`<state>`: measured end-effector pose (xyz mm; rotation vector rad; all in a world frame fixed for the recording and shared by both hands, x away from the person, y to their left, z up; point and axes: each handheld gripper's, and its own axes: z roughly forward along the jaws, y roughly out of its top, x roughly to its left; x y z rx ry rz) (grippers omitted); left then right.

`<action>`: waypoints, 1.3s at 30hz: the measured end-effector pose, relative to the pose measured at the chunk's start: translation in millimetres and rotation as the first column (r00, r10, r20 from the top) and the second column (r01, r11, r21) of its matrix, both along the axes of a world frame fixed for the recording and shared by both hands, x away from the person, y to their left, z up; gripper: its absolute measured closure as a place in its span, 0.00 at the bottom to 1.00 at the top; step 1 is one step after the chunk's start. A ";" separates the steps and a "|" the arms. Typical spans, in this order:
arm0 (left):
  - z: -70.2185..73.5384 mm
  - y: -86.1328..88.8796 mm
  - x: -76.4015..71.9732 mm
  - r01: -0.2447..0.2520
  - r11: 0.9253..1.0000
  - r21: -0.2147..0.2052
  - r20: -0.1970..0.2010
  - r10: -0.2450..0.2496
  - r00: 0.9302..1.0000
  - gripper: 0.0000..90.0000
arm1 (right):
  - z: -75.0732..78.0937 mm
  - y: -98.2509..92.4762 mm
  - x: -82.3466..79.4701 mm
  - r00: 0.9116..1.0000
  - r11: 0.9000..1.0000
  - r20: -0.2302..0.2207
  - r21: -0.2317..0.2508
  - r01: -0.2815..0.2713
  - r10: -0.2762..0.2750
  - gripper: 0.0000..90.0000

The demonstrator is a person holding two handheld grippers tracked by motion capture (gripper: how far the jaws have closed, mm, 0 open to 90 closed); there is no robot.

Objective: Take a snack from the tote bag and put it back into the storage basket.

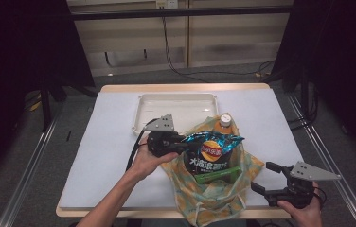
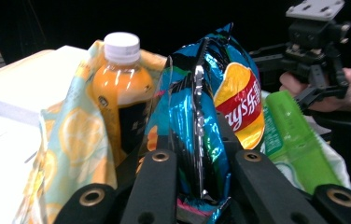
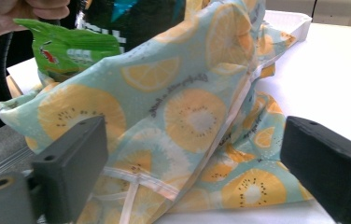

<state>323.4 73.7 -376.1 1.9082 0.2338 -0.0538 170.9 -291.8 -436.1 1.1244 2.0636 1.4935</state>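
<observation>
Pinching the chip bag (image 2: 211,107) by its edge, the left gripper (image 1: 166,142) should be lifted slowly so the fruit-print bag (image 3: 183,112), where it sits, is not dragged, while the right gripper (image 1: 273,182) is kept spread beside it.

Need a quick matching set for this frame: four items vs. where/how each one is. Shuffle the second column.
Items:
1. chip bag
2. bottle
3. tray
4. right claw

States:
A. empty, at the table's far side
B. open, beside the fruit-print bag
C. pinched in the left claw
D. upright in the fruit-print bag, white cap on

Pairs: 1-C, 2-D, 3-A, 4-B
</observation>
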 end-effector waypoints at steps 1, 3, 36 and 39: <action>0.7 -0.4 -0.5 0.006 1.000 -0.008 0.002 -0.006 1.000 0.93 | 0.0 -0.1 0.0 1.000 1.000 0.000 0.002 0.000 0.000 0.06; 4.4 -0.7 -2.3 0.013 1.000 0.002 0.015 -0.013 1.000 0.93 | 0.5 0.0 0.3 1.000 1.000 0.005 0.004 0.004 -0.004 0.03; 70.5 11.8 2.1 -0.020 0.993 -0.116 0.077 0.029 0.997 0.93 | 2.5 -2.3 -0.9 0.999 1.000 0.035 0.023 0.002 -0.003 0.00; 79.9 10.8 1.1 -0.021 0.993 -0.116 0.096 0.032 0.995 0.93 | 2.5 -2.3 -0.6 0.999 1.000 0.034 0.024 0.000 -0.001 0.00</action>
